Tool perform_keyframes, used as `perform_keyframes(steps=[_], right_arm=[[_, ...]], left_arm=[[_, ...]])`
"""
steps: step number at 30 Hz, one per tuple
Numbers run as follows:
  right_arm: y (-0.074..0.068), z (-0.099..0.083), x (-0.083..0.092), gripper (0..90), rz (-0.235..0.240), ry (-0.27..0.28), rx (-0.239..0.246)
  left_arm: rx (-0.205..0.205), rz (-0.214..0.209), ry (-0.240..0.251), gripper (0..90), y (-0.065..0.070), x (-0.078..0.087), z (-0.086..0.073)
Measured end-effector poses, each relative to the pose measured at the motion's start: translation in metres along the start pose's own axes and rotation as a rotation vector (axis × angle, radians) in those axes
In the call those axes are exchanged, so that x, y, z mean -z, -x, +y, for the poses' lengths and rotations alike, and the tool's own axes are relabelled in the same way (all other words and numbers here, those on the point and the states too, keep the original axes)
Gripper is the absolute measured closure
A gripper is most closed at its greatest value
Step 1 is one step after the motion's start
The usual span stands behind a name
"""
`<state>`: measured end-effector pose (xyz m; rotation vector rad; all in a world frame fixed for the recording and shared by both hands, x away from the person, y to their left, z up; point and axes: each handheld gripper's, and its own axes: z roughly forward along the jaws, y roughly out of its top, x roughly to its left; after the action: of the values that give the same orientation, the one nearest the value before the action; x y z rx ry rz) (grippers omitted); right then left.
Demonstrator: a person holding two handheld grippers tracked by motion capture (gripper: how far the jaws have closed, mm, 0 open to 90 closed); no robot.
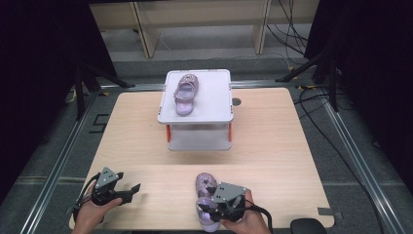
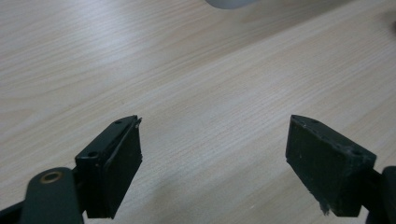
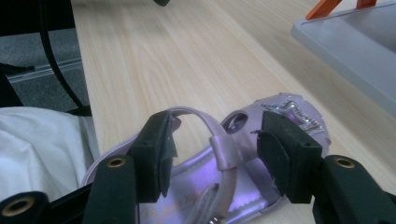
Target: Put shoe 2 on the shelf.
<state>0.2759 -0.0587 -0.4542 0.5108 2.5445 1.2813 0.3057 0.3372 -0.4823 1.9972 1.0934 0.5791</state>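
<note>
While one purple sandal (image 1: 184, 93) already lies on top of the white box (image 1: 195, 113) at twelve o'clock on the desk (image 1: 272, 141), its mate (image 1: 204, 187) is still down at the near edge, at six o'clock, so the job looks about half done. The right tool (image 3: 212, 149) straddles this second sandal (image 3: 233, 158) across its straps, jaws partly open; whether the pads press yet I cannot tell (the right gripper view suggests a slight gap). The left tool (image 2: 212, 158) waits at seven o'clock, jaws wide and empty over bare wood. Left to do: grip, lift and carry the sandal to the box.
</note>
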Motion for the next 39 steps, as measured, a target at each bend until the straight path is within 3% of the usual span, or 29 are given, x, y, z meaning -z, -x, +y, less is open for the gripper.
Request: perform_keyframes(steps=[1, 2, 4, 5, 13, 14, 17, 20, 24, 25, 30, 36, 37, 39], right_arm=[[0.0, 0.0, -0.002, 45.2, -0.015, 0.005, 0.017], [-0.002, 0.0, -0.002, 45.3, -0.002, -0.003, -0.002], [-0.003, 0.0, -0.003, 46.2, -0.015, -0.004, 0.009], [-0.003, 0.0, -0.003, 46.2, -0.018, -0.003, 0.01], [-0.002, 0.0, -0.005, 48.5, -0.048, -0.003, 0.027], [-0.003, 0.0, -0.005, 48.6, -0.052, -0.007, 0.034], [-0.004, 0.0, -0.006, 49.1, -0.063, -0.007, 0.039], [-0.005, 0.0, -0.005, 54.1, -0.071, -0.014, 0.043], [-0.001, 0.0, -0.003, 63.2, -0.084, -0.012, 0.086], [-0.001, 0.0, -0.002, 65.3, -0.08, -0.013, 0.088], [-0.001, -0.001, 0.0, 74.8, -0.075, -0.028, 0.109], [0.004, 0.001, 0.009, 82.5, -0.081, -0.005, 0.132], [0.006, 0.002, 0.012, 83.0, -0.078, 0.006, 0.12], [0.01, 0.003, 0.016, 83.7, -0.079, 0.025, 0.111]], left_arm=[[0.018, -0.009, 0.016, 17.9, 0.001, -0.001, 0.0], [0.009, -0.007, 0.017, 17.9, 0.001, 0.0, 0.0], [0.012, -0.008, 0.018, 17.9, 0.003, 0.0, 0.001], [-0.019, -0.006, 0.004, 17.9, 0.001, 0.0, 0.002], [-0.023, -0.007, -0.001, 17.9, 0.001, 0.0, 0.001], [-0.001, -0.01, 0.009, 17.9, 0.002, -0.001, 0.0], [0.002, -0.014, 0.014, 17.9, 0.003, -0.001, 0.0], [0.003, -0.014, 0.013, 17.9, 0.003, -0.001, 0.0], [-0.001, -0.014, 0.014, 17.9, 0.002, -0.001, 0.0], [-0.023, -0.01, 0.003, 18.0, 0.001, 0.0, 0.001], [0.002, -0.014, 0.012, 18.2, 0.002, 0.0, 0.001], [0.001, -0.014, 0.012, 18.3, 0.003, 0.0, 0.0], [-0.024, -0.011, 0.002, 18.3, 0.001, 0.0, 0.001], [0.002, -0.015, 0.011, 18.3, 0.003, -0.001, 0.0]])
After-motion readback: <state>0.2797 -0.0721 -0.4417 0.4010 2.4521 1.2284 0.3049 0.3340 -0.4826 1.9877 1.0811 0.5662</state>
